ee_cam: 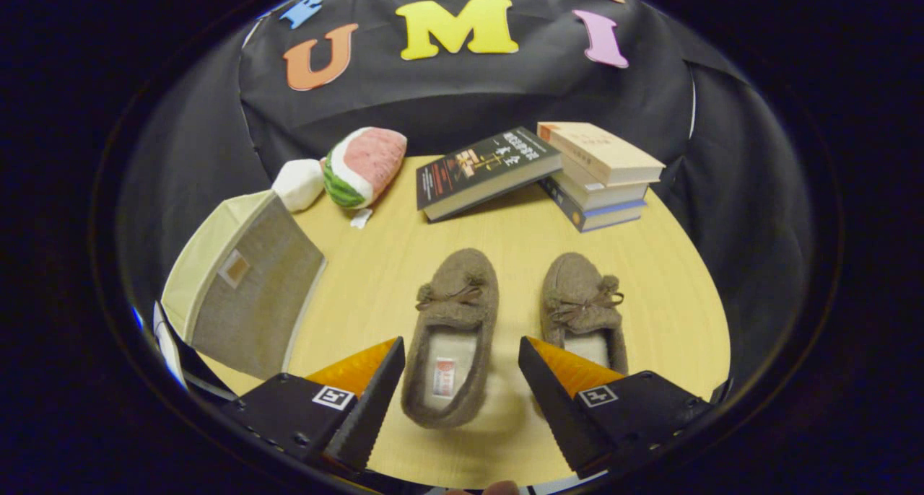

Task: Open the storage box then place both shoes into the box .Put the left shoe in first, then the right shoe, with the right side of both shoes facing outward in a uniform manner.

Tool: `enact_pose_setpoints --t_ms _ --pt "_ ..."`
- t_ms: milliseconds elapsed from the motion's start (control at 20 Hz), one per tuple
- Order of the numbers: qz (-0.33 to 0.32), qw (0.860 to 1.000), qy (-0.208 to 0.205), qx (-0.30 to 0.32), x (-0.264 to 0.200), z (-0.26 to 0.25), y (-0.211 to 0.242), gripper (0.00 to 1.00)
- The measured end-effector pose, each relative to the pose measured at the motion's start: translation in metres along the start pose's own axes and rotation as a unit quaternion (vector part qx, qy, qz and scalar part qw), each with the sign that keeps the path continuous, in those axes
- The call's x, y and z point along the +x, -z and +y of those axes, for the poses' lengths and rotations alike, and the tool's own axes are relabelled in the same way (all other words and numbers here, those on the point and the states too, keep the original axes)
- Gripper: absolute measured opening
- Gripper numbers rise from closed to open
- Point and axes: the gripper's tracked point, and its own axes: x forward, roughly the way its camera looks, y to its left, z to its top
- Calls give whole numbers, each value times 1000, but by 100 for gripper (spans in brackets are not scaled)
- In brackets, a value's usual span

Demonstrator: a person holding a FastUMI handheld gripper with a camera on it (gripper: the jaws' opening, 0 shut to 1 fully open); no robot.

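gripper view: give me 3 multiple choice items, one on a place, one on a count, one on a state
1. Where does the left slipper lie?
A. between the claw's fingers
B. on the books
C. inside the storage box

2. How many books are in the flat pile that the black book leans on?
A. one
B. three
C. five

3. What state is the claw in?
A. shut on a slipper
B. shut on nothing
C. open

Key: 1 A, its heel end sits between the fingers; 2 B, three stacked spines show; 3 C, the fingers stand wide apart and touch nothing.
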Motion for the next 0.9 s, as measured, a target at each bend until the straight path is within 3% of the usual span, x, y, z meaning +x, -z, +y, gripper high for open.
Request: enact_pose_setpoints --t_ms 150,250,300,600,700,800,900 --pt "29 1000 4 11 25 -8 8 96" --pt "51 998 -1 21 39 -9 14 89" --pt "61 998 0 24 46 -10 17 77" --pt "100 994 -10 50 65 -10 19 30" --pt "112 992 -8 60 68 -12 20 30" --pt "121 989 -15 85 68 -12 20 5" --pt "123 987 -18 100 66 -13 17 1"
